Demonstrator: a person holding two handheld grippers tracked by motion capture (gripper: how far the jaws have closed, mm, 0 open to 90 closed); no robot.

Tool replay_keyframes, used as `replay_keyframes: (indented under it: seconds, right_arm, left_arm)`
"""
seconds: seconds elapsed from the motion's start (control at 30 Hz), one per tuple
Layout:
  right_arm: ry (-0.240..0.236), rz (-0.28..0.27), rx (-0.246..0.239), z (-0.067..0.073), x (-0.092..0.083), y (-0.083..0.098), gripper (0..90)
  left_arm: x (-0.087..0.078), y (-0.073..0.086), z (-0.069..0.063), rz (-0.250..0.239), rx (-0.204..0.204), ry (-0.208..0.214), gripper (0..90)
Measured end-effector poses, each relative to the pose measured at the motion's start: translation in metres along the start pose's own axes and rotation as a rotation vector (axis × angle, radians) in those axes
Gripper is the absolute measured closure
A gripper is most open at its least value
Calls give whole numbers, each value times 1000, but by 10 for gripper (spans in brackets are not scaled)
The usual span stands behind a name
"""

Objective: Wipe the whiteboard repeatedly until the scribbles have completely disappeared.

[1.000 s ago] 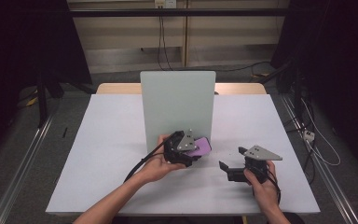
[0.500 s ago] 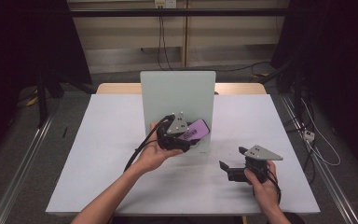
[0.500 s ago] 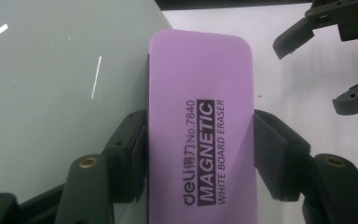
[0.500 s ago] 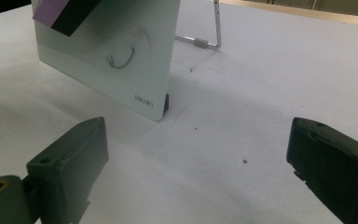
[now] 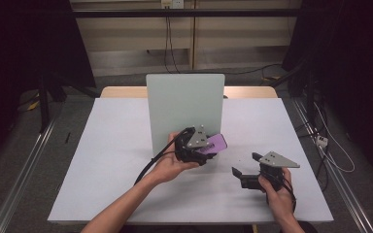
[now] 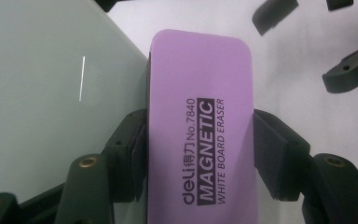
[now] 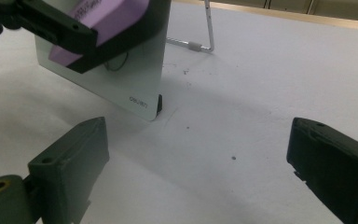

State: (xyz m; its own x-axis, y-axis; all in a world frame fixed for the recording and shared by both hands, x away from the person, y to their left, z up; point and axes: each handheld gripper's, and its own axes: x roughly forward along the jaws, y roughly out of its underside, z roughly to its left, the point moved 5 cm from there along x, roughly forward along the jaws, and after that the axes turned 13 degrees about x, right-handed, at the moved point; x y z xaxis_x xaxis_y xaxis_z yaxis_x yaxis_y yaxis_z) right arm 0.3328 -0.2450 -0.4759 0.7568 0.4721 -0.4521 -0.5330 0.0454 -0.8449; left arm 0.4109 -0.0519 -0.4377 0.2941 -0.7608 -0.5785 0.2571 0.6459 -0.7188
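A purple whiteboard eraser printed "MAGNETIC" sits between the pads of my left gripper, which is shut on it. The eraser is held at the lower right part of a small upright whiteboard, its side close against the board's face. A short thin mark shows on that face. My right gripper rests low over the table to the right, open with nothing between its jaws. In the right gripper view the eraser lies in front of the board.
The board stands on a white table and is propped by a wire stand behind it. A bare stretch of table lies between the board's corner and my right gripper. Cables trail on the floor to the right.
The left gripper with the eraser rose along the board's face, then came back down a little and to the right. The right gripper kept still.
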Motion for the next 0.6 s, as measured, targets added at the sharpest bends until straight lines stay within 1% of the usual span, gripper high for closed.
replay_keyframes:
  seconds: [0.27, 0.43, 0.53, 0.57, 0.6]
  right_arm:
    - [-2, -4, 2, -1, -1, 0, 58]
    - [2, -5, 6, -1, -2, 0, 58]
    - [1, -5, 5, -1, -2, 0, 58]
    - [2, -6, 5, -1, -2, 0, 58]
    - [0, -8, 7, -1, -2, 0, 58]
  left_arm:
    - [14, 9, -16, 24, 10, 51, 406]
    - [20, 10, -21, 35, 27, 78, 406]
    - [24, 10, -23, 31, 22, 89, 406]
    - [26, 8, -24, 20, 14, 88, 406]
    - [26, 7, -23, 22, 21, 89, 406]
